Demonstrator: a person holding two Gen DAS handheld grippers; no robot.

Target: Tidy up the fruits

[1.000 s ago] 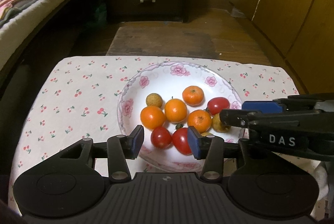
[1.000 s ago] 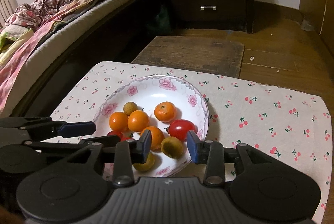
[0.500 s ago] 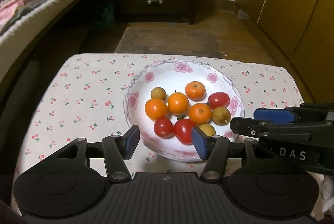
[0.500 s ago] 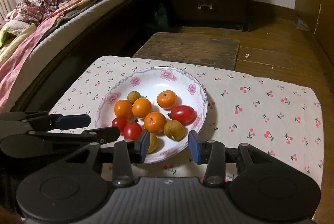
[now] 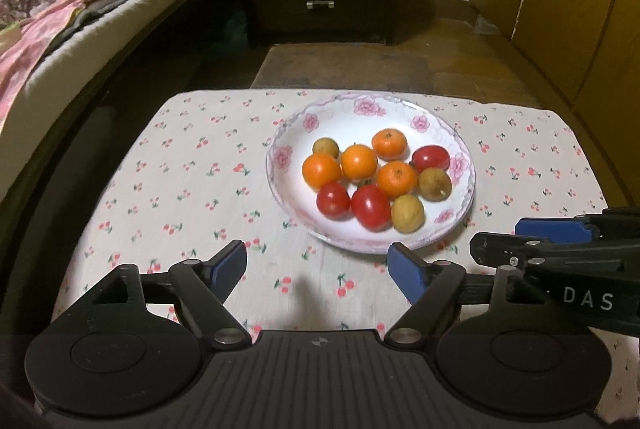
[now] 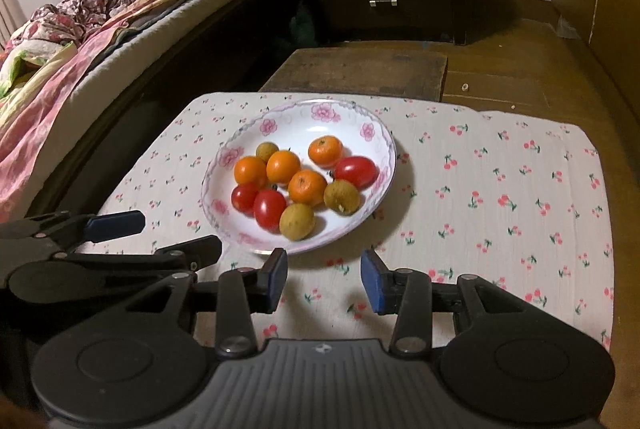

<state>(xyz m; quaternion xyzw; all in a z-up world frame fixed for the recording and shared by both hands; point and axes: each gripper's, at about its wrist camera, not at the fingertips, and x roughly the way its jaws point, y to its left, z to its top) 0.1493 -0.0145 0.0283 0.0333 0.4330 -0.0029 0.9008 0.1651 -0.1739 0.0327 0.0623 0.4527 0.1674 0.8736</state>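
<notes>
While left gripper jaws widen, nothing between them, right gripper jaws stand narrowly apart, empty. Oranges, tomatoes, brownish fruits clustered in floral plate on cherry-print cloth, beyond both grippers.

A white plate with pink flowers round its rim sits flat on a cherry-print cloth and holds all the fruit in one tight cluster. Four oranges fill the middle and back. Two red tomatoes lie side by side at the front, with a third at the right edge. Three dull yellow-brown fruits sit at the front, right and back left.
</notes>
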